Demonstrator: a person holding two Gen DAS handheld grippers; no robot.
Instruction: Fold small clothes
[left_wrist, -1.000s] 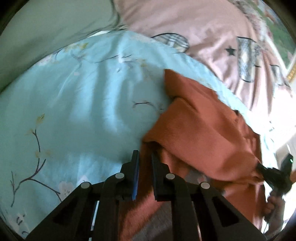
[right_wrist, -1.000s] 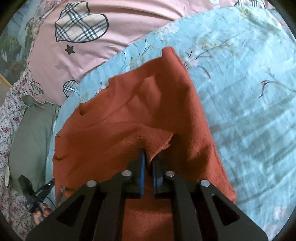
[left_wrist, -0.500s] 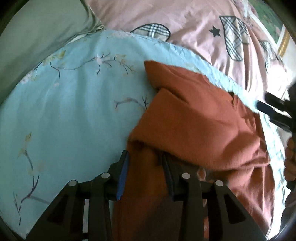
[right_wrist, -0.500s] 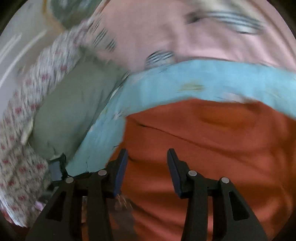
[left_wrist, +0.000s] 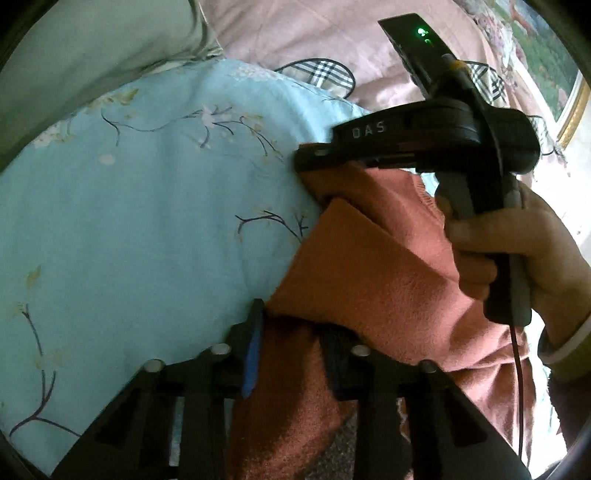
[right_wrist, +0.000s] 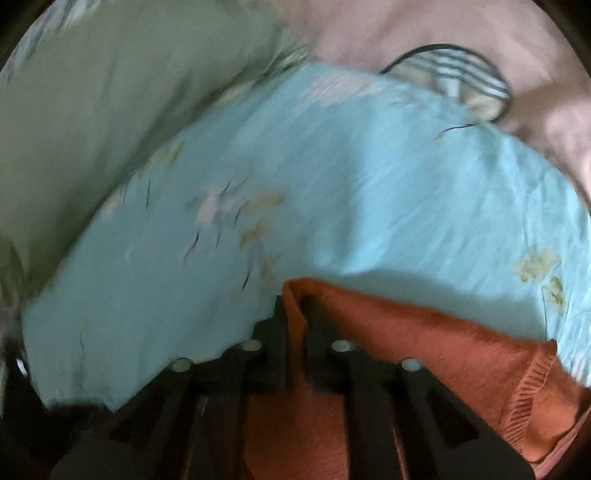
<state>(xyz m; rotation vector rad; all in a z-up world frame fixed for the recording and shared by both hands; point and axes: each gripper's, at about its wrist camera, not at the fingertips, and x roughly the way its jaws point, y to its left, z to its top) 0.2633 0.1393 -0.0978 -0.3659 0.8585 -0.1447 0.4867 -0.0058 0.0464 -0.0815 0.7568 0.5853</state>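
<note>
rust-orange garment (left_wrist: 369, 266) lies on the blue floral sheet (left_wrist: 147, 221), long axis toward the pillows | right gripper (right_wrist: 295, 302) clamps its far corner | left gripper (left_wrist: 291, 332) spread apart over the near fold | bare sheet lies leftward

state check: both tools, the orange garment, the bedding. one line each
left tool: open, fingers straddling a fold of the garment, not clamped
right tool: shut on the garment's far corner
orange knit garment: partly folded, one layer lapped over another, lying on the blue sheet
blue floral sheet: spread flat, lightly wrinkled
green pillow: lying beside the sheet
</note>
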